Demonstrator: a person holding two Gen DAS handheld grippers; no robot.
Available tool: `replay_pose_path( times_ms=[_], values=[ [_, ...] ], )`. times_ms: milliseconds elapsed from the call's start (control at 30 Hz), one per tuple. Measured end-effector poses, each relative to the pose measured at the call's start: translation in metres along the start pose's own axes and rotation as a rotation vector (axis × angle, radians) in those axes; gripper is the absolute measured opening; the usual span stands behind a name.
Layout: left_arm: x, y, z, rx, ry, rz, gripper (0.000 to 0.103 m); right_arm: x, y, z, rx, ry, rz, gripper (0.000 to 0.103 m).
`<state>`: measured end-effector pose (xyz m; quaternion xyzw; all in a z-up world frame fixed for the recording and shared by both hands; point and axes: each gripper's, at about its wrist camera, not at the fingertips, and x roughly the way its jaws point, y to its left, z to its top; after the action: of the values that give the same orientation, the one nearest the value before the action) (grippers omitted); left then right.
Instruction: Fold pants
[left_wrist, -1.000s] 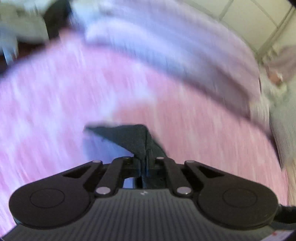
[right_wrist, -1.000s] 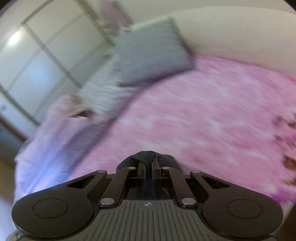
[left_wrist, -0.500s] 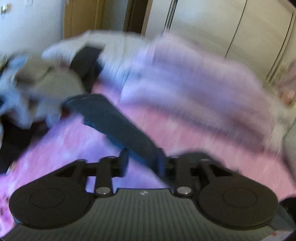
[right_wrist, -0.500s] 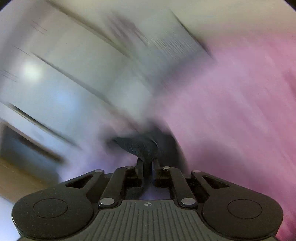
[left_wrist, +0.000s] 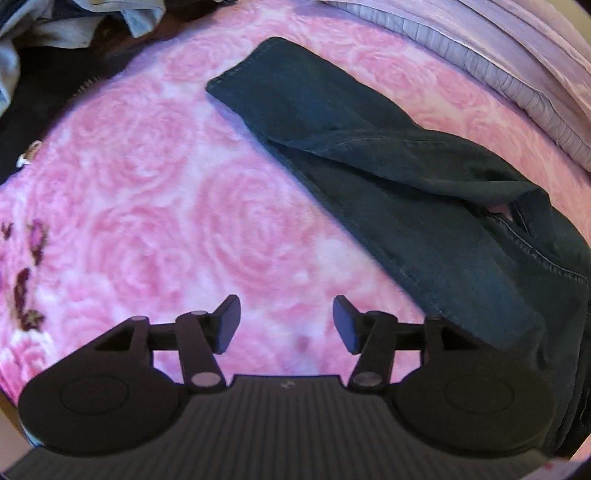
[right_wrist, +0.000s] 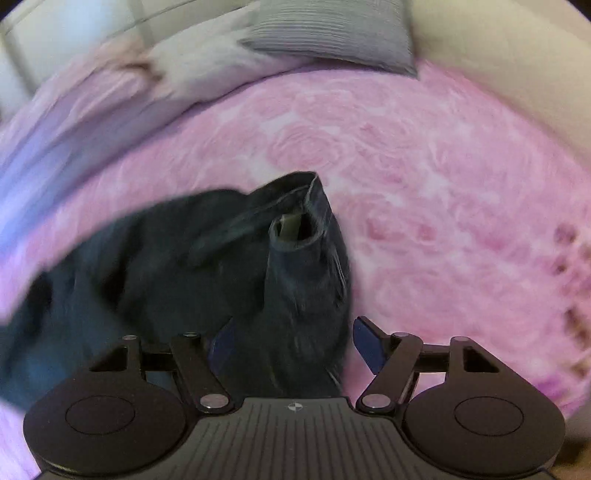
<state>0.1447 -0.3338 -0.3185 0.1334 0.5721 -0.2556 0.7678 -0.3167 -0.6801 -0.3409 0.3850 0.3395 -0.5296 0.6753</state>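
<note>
Reading left to right: pile of other clothes (left_wrist: 55, 44) at the far left edge of the bed, not part of this job. Left gripper (left_wrist: 286, 325) hangs over bare pink rose blanket (left_wrist: 155, 192), jaws have just been opening and now stand spread with nothing between them.

Dark pants (left_wrist: 388, 166) lie on the blanket to the right of that gripper, stretched as one long strip running from upper left to lower right. Legs look laid one over the other, so the lengthwise fold seems done. Top layer sits a bit skewed with a gap near the waist end; edges not squared. Folded lilac duvet (left_wrist: 517, 74) lies beyond the pants along the far side.

Right gripper (right_wrist: 291, 347) is at the waist end, jaws also just opened and standing spread. A bunched hump of the pants (right_wrist: 303, 266) sits between them, but the pads don't appear to press on it, so it reads as released. Grey pillow (right_wrist: 332, 33) at the head of the bed.

Judgement: roughly halfway. Left to do: flatten the waist bunch, align the layers, then fold the strip crosswise.
</note>
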Motion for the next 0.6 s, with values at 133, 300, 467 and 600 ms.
replay_pose_path(
  times_ms=[133,300,467,600],
  values=[
    [0.014,-0.009,0.008,-0.009,-0.004,-0.023,0.055,0.010,-0.027,0.013,0.124,-0.008,0.064,0.002],
    [0.033,-0.008,0.034,-0.108,-0.046,-0.102,0.055,-0.032,-0.118,0.031,0.488,-0.159,0.110,0.000],
    [0.073,-0.005,0.060,-0.235,-0.033,-0.157,0.053,-0.020,-0.167,0.030,0.603,-0.047,0.082,0.000],
    [0.103,-0.005,0.064,-0.289,-0.028,-0.142,0.044,-0.020,-0.160,0.029,0.541,-0.065,0.061,0.000]
  ],
)
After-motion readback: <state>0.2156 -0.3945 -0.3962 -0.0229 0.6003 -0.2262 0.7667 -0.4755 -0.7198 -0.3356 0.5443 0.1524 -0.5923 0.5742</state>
